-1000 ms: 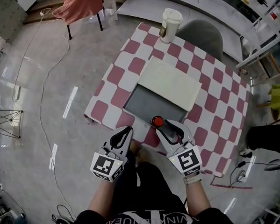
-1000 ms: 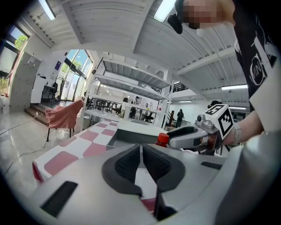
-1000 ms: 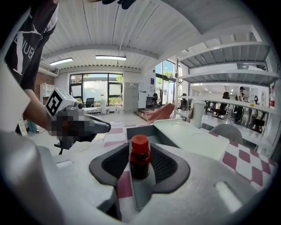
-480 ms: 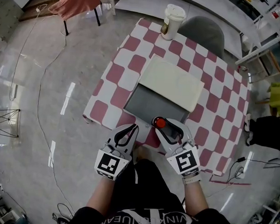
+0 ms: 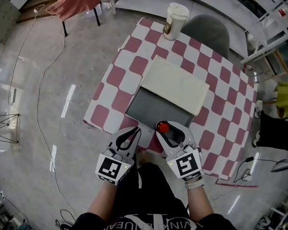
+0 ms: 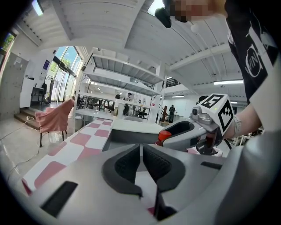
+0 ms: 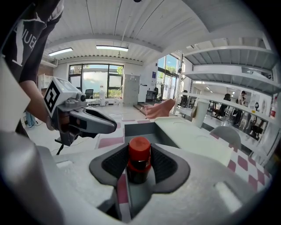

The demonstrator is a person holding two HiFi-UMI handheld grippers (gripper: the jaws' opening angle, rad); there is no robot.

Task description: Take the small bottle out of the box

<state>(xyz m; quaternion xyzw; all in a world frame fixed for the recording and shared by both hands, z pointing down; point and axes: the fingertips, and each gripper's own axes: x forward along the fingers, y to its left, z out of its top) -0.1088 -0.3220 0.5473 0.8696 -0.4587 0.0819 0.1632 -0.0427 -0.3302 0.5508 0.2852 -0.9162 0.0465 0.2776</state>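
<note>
From the head view, my right gripper (image 5: 165, 129) has its jaws clamped on the small dark bottle with a red cap (image 5: 162, 128). The bottle sits right at the near wall of the open grey box (image 5: 154, 109). I cannot tell whether it is lifted clear of that wall. The box's cream lid (image 5: 176, 85) lies across its far half, well away from the bottle. My left gripper (image 5: 129, 137) hangs just beside the right one at the near edge of the red-and-white checkered tablecloth (image 5: 137, 64). A white paper cup (image 5: 175, 19) stands at the far edge, nowhere near my path.

In the left gripper view, the left gripper's jaws meet with nothing between them. The right gripper (image 6: 169, 137) shows to the right with the red cap at its tip.

In the right gripper view, the bottle (image 7: 139, 160) stands upright between the pads, its long axis vertical, gripped around the body below the cap. The box (image 7: 142, 129) lies ahead of it and the lid (image 7: 193, 137) ahead to the right. I judge the way toward me is free, with only the left gripper (image 7: 94, 123) off to the side.
</note>
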